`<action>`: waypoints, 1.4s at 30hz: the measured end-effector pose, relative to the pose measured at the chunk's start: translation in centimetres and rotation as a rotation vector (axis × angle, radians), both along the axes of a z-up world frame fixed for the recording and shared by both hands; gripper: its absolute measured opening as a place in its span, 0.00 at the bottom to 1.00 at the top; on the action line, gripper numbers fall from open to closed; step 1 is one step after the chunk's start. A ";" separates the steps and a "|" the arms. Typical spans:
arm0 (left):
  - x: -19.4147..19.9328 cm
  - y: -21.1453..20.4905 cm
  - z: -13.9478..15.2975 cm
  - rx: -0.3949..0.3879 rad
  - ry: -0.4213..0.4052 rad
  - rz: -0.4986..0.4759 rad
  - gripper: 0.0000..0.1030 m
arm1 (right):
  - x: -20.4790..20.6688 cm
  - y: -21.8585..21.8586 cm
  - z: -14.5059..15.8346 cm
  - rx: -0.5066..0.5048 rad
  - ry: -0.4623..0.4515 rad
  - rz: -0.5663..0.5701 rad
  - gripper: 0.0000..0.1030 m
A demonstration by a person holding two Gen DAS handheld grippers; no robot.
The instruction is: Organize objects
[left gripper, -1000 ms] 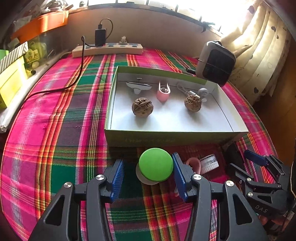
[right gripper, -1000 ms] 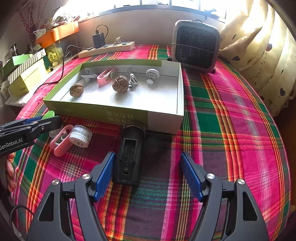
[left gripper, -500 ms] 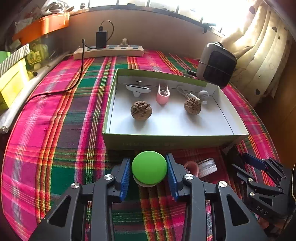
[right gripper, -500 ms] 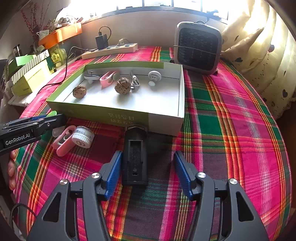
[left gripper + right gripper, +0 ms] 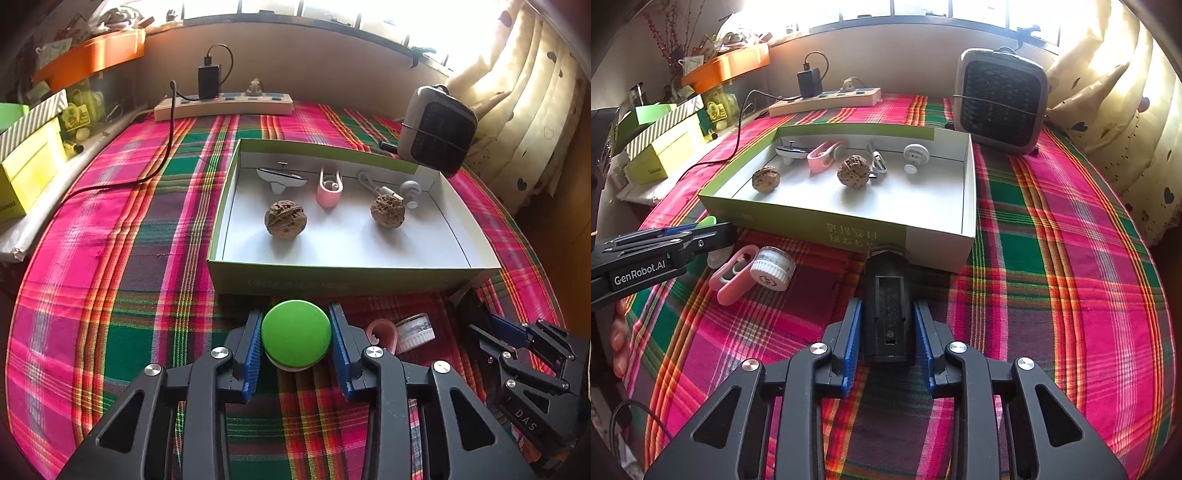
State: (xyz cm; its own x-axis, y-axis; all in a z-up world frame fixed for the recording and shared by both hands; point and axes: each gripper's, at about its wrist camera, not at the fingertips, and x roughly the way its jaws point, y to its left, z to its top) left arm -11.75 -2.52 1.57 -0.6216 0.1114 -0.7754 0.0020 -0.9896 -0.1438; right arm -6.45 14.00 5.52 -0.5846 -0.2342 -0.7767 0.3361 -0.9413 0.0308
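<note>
- The green-capped knob [image 5: 296, 333] sat on the tabletop [image 5: 110, 295] just before the open box [image 5: 347, 282], pinched at its sides by the left claw [image 5: 295, 347]; being round, it showed no long axis.
- The black device [image 5: 888, 314] lay lengthwise, far end touching the box wall, long sides between the pads for a likely lift.
- The right claw [image 5: 888, 339] was closing onto it.
</note>
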 end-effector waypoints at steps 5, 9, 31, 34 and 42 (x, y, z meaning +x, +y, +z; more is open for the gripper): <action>0.0 0.1 0.0 -0.006 -0.001 -0.002 0.31 | 0.0 0.0 0.0 -0.009 -0.002 -0.001 0.28; 0.0 0.2 0.0 -0.009 -0.001 -0.004 0.31 | 0.0 0.1 0.0 -0.008 -0.002 -0.001 0.28; 0.6 0.6 0.7 -0.024 0.019 -0.025 0.31 | 0.4 0.1 0.3 -0.006 0.015 0.007 0.28; 0.8 0.7 1.1 -0.023 0.027 -0.028 0.31 | 0.5 0.2 0.5 -0.008 0.018 0.010 0.28; 1.3 1.1 2.1 -0.016 0.054 -0.045 0.31 | 1.1 0.6 1.3 -0.019 0.031 0.020 0.28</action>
State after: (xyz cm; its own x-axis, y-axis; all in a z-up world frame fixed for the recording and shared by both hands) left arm -10.43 -1.42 3.68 -0.6573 0.1283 -0.7426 -0.0499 -0.9907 -0.1270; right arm -5.38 14.61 6.85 -0.6031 -0.2605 -0.7539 0.3561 -0.9337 0.0377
